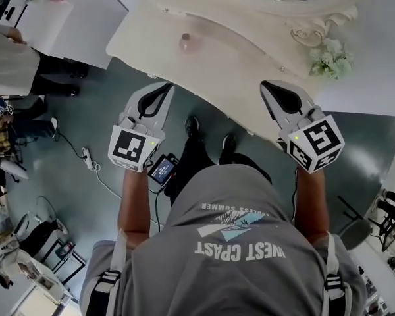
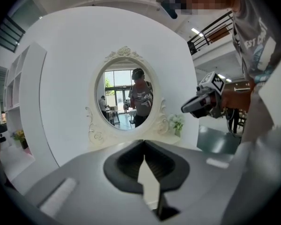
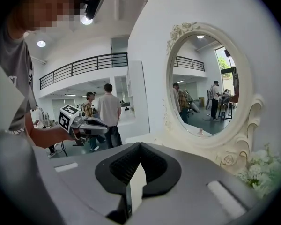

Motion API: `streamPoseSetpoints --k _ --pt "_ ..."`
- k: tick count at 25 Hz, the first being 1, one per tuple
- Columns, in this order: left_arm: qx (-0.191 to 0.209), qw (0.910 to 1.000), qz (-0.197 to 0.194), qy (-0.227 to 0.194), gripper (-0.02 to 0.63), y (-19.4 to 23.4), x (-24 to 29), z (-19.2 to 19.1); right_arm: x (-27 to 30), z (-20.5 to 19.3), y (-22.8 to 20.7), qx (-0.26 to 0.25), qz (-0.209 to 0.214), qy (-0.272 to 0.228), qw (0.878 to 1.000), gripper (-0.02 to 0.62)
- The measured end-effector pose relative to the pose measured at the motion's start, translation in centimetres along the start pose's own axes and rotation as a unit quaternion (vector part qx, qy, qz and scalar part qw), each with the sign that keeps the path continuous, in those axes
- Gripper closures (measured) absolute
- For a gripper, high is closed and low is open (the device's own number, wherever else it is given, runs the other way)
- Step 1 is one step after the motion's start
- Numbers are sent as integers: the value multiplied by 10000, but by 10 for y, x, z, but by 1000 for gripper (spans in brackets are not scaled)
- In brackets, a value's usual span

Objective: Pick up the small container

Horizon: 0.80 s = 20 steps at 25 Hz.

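Note:
The small container [image 1: 185,42] is a pinkish jar standing alone on the cream vanity table [image 1: 237,78], towards its far left part. My left gripper [image 1: 163,87] hovers at the table's near edge, short of the jar and slightly to its left. Its jaws are shut with nothing between them [image 2: 144,146]. My right gripper [image 1: 268,85] is over the table's near edge, well right of the jar, also shut and empty [image 3: 139,146]. Each gripper shows in the other's view: the right gripper [image 2: 201,102] and the left gripper [image 3: 84,124].
An oval mirror [image 2: 126,95] in an ornate frame stands at the back of the table. White flowers [image 1: 330,59] sit at its right end. A cable and power strip [image 1: 87,157] lie on the floor to the left. People stand at the far left [image 1: 13,64].

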<state>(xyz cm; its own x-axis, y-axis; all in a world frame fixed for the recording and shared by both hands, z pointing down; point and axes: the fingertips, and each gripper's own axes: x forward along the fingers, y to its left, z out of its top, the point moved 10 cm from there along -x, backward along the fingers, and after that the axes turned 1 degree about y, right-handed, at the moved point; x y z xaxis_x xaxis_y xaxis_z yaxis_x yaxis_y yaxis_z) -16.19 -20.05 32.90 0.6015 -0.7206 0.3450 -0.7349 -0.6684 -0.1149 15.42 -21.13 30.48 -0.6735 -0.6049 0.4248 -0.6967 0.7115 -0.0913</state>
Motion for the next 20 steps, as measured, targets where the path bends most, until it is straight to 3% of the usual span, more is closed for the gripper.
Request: streamPoseSetpoints --k 14,20 --pt "-74 9997 -242 53 603 67 71 -39 46 -2 -8 278 -290 388 9984 594" --pt "-86 9990 -319 285 603 79 100 -52 49 -5 -13 409 -363 572 9969 594"
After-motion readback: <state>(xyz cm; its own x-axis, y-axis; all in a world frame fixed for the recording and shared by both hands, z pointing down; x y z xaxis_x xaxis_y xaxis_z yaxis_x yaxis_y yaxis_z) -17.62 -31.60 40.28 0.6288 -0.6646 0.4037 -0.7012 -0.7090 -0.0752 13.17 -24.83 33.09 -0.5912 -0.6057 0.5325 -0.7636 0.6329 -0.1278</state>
